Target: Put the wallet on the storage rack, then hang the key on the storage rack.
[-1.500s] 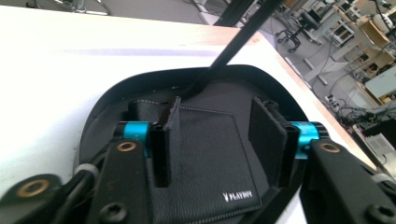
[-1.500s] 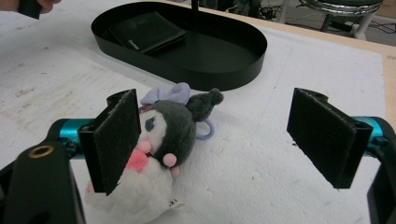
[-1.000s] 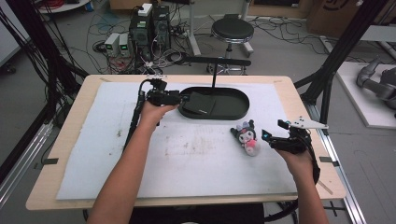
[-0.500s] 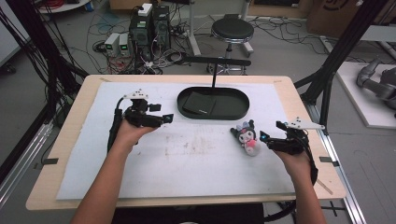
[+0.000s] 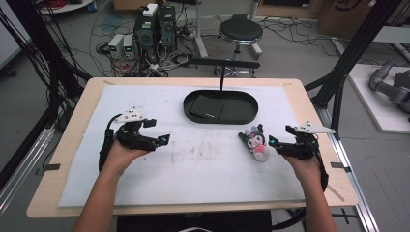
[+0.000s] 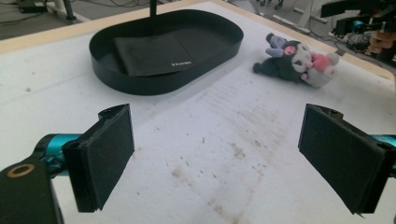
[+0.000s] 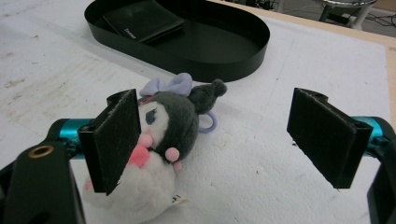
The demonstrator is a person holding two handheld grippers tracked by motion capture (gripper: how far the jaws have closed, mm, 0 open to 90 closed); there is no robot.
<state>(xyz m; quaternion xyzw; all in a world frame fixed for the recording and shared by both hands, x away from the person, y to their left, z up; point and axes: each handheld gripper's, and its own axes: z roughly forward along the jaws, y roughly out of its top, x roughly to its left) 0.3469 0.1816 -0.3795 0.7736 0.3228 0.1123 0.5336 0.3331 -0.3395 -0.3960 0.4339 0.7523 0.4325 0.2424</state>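
A black oval tray stands at the back middle of the white mat, with a flat black wallet lying in its left half. A small plush toy, dark-headed with a white body, lies right of centre. My left gripper hovers over the mat's left part; its jaws have just been opening and hold nothing. Ahead of it I see the tray, the wallet and the plush. My right gripper stands open around the plush, which lies against one pad.
The tray with the wallet sits just beyond the plush. A thin black post rises behind the tray. The wooden table edge runs close by on the right. Stained bare mat lies between the two hands.
My left gripper has pulled away from the tray's left end, toward the left and nearer the person, and its jaws have spread. The right gripper and the plush have stayed put.
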